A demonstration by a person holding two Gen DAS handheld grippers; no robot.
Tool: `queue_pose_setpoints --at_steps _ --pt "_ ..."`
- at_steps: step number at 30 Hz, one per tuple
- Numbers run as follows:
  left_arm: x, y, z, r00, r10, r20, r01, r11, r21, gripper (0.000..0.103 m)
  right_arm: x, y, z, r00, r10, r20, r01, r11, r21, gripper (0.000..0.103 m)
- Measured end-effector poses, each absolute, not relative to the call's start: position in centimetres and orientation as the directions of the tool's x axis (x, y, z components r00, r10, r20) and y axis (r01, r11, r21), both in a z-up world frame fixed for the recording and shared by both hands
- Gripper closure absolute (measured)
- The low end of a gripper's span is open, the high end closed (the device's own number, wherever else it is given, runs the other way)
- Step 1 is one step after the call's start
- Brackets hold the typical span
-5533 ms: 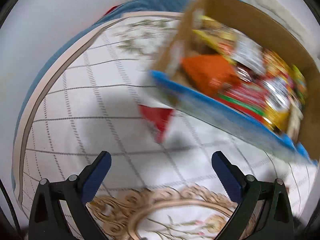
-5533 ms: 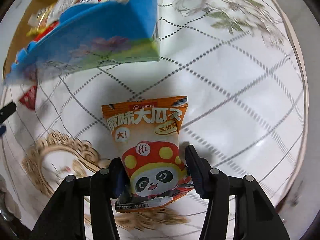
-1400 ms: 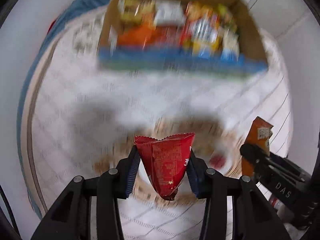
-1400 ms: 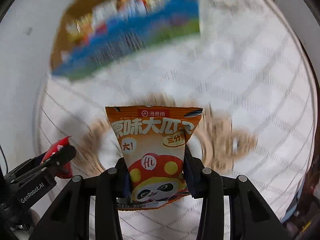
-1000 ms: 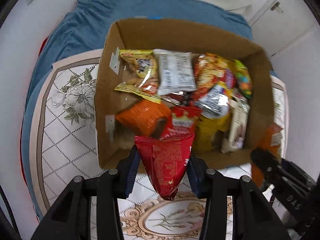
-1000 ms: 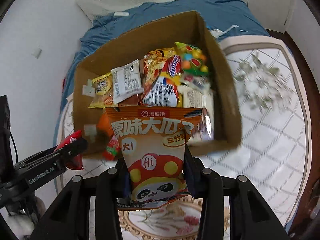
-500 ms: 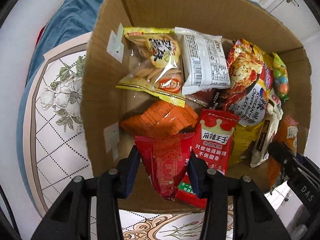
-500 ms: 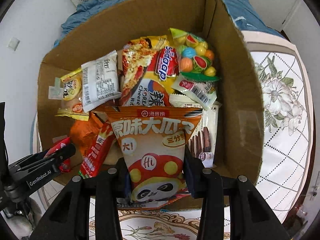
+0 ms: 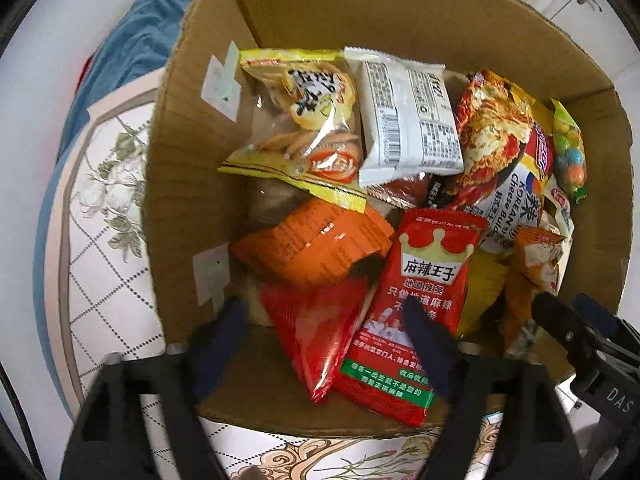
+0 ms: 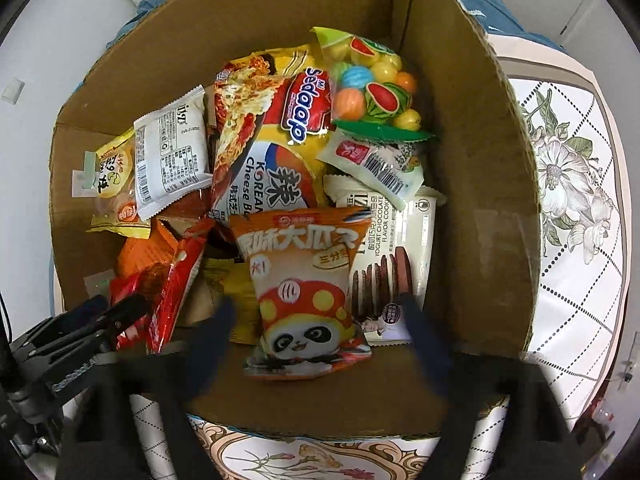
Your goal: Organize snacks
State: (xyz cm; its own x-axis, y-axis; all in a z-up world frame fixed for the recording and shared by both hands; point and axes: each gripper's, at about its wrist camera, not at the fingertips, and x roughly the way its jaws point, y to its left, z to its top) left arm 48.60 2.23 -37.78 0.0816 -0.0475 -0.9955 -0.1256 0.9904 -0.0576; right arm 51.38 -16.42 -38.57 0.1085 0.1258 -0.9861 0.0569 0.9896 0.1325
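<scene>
The cardboard box [image 9: 188, 200] fills both views, crammed with snacks and open-topped, so packets can simply be dropped in. The left gripper [image 9: 324, 344] points straight down over its near wall; its jaws are opening, pads clear of the red triangular packet [image 9: 316, 332] lying between them at 6 o'clock. The right gripper [image 10: 316, 340] likewise — jaws opening, letting the orange panda packet [image 10: 304, 292] settle onto the pile at 6 o'clock.
</scene>
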Motion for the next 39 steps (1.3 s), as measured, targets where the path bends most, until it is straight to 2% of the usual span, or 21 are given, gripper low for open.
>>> queue_pose_setpoints --at_steps 9,11,14,27,39 --pt "48.2 2.9 -35.8 0.157 -0.031 -0.987 -0.136 0.989 -0.053 0.008 50.3 -18.0 -36.0 0.184 0.048 -0.982 0.064 0.996 0.061 0.006" --pt "48.2 2.8 -35.2 0.174 -0.034 -0.984 -0.136 0.989 -0.059 0.001 50.1 -18.1 -35.0 0.218 0.013 -0.976 0.059 0.998 0.027 0.006" --pt "48.2 2.4 -34.1 0.204 -0.027 -0.979 -0.131 0.990 -0.054 0.001 49.9 -18.2 -33.8 0.269 -0.038 -0.962 0.053 0.998 -0.025 0.005" --pt "46.8 1.6 -29.7 0.289 0.009 -0.957 -0.109 0.994 -0.023 0.001 48.6 -18.0 -30.9 0.312 -0.043 -0.949 0.055 0.998 -0.027 0.005" --pt "36.7 1.2 -20.6 0.439 0.034 -0.898 -0.128 0.991 -0.025 0.001 38.9 -19.0 -22.3 0.460 -0.010 -0.888 0.060 0.998 0.020 0.005"
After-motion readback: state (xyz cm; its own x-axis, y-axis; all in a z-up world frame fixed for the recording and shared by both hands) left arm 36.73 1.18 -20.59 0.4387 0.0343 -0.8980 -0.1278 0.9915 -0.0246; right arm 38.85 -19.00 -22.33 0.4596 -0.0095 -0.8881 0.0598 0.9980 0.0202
